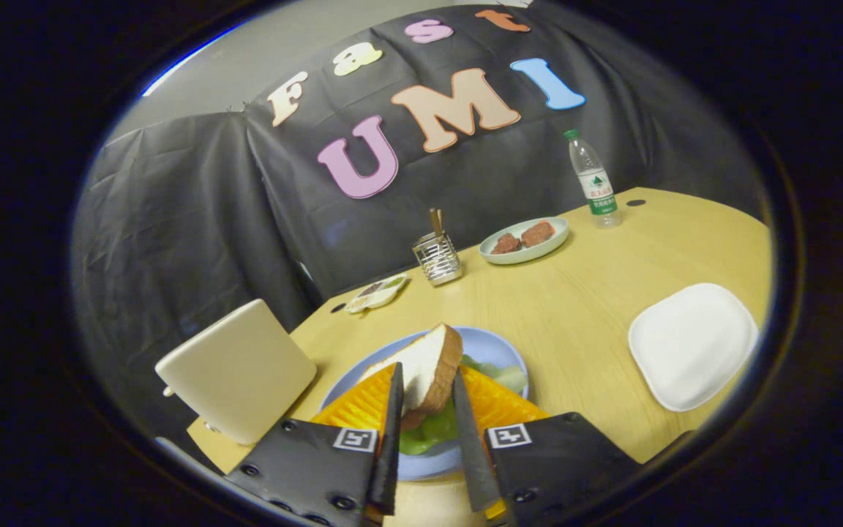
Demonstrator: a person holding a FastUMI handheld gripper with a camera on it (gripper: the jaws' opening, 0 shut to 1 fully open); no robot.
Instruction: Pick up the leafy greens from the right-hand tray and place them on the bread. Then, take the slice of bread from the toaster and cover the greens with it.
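The black two-finger gripper [425, 410] clamps an upright brown-crusted slice of white bread [425, 366] between both fingers, directly over pale leafy greens [429, 432] on a round blue plate [498, 348]. A cream toaster [238, 369] stands just beside it on the yellow wooden surface [582, 307]; a white square tray [692, 344] lies apart.

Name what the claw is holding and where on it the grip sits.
The claw holds the slice of bread, its fingers pressed on the two flat faces at the lower end, above the greens on the blue plate.
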